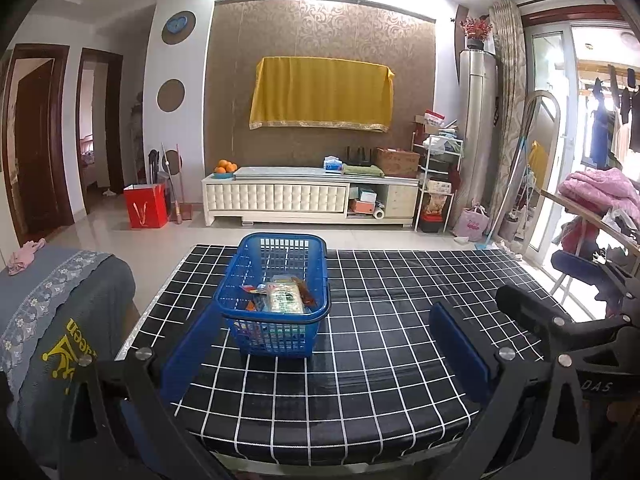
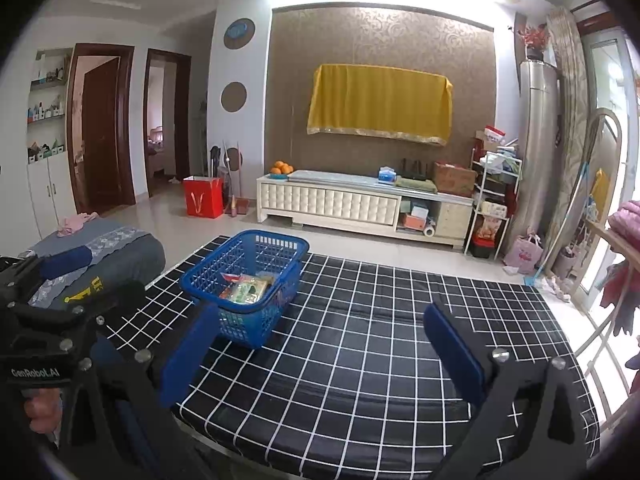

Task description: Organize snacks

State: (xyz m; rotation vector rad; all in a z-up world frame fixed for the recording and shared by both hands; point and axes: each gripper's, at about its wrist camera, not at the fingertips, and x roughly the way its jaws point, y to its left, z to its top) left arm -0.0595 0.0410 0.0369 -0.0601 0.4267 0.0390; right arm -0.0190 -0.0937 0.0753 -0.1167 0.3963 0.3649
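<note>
A blue plastic basket [image 1: 276, 340] stands on the black grid-patterned table [image 1: 380, 344]. Several snack packets [image 1: 285, 298] lie inside it. My left gripper [image 1: 324, 344] is open and empty, held above the near table edge, with the basket just beyond its left finger. In the right wrist view the basket [image 2: 250, 326] sits left of centre with the snack packets [image 2: 248, 290] inside. My right gripper [image 2: 320, 344] is open and empty over the table [image 2: 380, 360], to the right of the basket. The left gripper's body [image 2: 48, 320] shows at the left edge there.
A grey-covered seat [image 1: 60, 320] stands left of the table. A white TV cabinet [image 1: 312, 196] lines the far wall, with a red bag [image 1: 145, 205] to its left. A rack with pink bedding [image 1: 600, 192] stands at the right.
</note>
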